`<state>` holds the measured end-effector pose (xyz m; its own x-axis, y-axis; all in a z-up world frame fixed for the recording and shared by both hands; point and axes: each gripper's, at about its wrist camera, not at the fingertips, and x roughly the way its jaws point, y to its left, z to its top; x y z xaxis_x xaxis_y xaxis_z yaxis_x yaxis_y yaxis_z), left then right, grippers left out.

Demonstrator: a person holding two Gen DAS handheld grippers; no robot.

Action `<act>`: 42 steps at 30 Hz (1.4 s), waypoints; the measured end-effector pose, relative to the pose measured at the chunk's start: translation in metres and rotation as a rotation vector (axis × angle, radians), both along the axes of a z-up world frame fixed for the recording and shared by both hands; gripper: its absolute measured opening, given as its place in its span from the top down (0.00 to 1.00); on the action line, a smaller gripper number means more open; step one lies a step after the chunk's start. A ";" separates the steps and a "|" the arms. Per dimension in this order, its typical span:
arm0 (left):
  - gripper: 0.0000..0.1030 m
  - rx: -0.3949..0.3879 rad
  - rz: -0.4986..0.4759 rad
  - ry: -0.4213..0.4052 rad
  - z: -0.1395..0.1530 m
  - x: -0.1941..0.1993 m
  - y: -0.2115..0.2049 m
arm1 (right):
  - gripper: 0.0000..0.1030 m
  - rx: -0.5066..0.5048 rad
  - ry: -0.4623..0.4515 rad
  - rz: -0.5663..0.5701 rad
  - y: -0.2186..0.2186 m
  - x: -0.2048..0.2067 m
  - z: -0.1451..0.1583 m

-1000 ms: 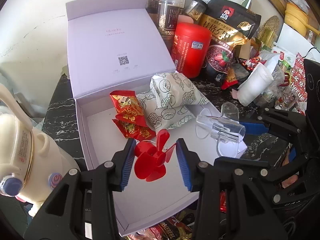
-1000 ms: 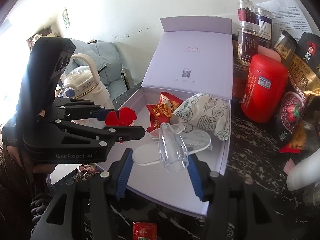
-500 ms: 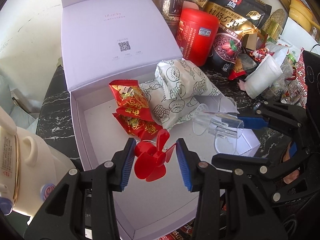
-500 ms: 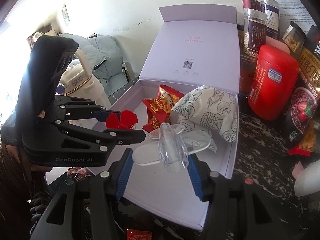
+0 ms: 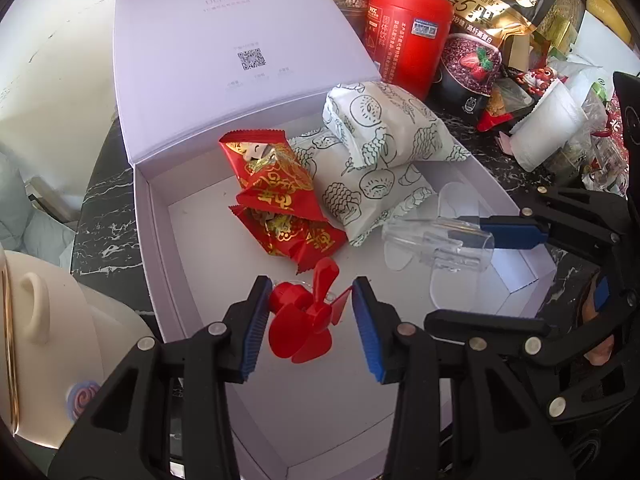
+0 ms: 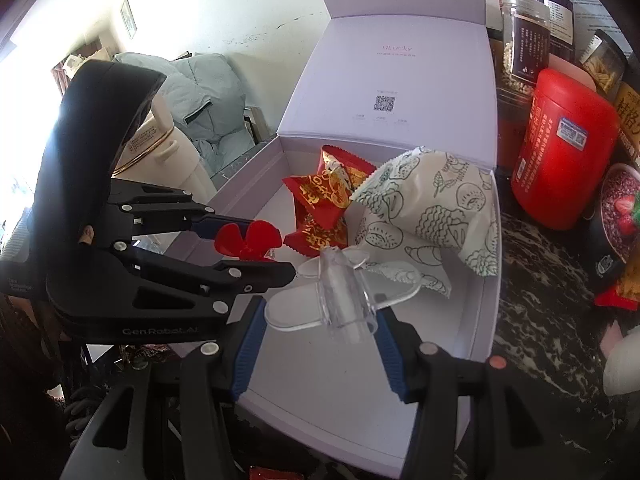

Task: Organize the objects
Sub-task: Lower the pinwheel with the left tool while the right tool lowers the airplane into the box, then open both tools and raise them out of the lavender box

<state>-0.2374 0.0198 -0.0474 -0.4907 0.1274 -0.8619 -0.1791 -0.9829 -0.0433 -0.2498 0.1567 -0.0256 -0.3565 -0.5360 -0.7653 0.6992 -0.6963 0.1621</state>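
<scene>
A red fan propeller sits between the blue pads of my left gripper, which is shut on it above the near half of the open lilac box. A clear plastic piece with two flat wings is held in my right gripper, just right of the left one and also over the box. Inside the box lie red gold-printed snack packets and white printed packets.
A red canister, a dark oat bag, jars and loose wrappers crowd the marble table right of the box. A cream kettle stands at the left. The lid stands open behind.
Both grippers have sunk toward the box with their loads, so the box and its packets loom larger. The grips look unchanged.
</scene>
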 end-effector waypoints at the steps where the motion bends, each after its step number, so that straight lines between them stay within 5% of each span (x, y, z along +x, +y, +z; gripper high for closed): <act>1: 0.61 -0.004 0.000 -0.003 -0.001 -0.001 0.000 | 0.48 0.004 -0.002 -0.002 0.000 0.000 -0.001; 23: 0.60 -0.033 0.019 -0.070 -0.010 -0.003 0.009 | 0.45 0.080 -0.044 -0.069 0.001 -0.010 -0.008; 33: 0.34 -0.054 0.056 -0.011 0.012 0.011 0.010 | 0.40 0.074 0.003 -0.106 0.014 0.005 0.011; 42: 0.32 -0.048 0.080 0.033 0.031 0.027 0.011 | 0.39 0.072 0.048 -0.128 0.023 0.029 0.028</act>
<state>-0.2105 0.0307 -0.0161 -0.5261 0.0458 -0.8492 -0.1008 -0.9949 0.0088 -0.2205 0.1798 0.0029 -0.4553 -0.4283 -0.7806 0.6098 -0.7888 0.0771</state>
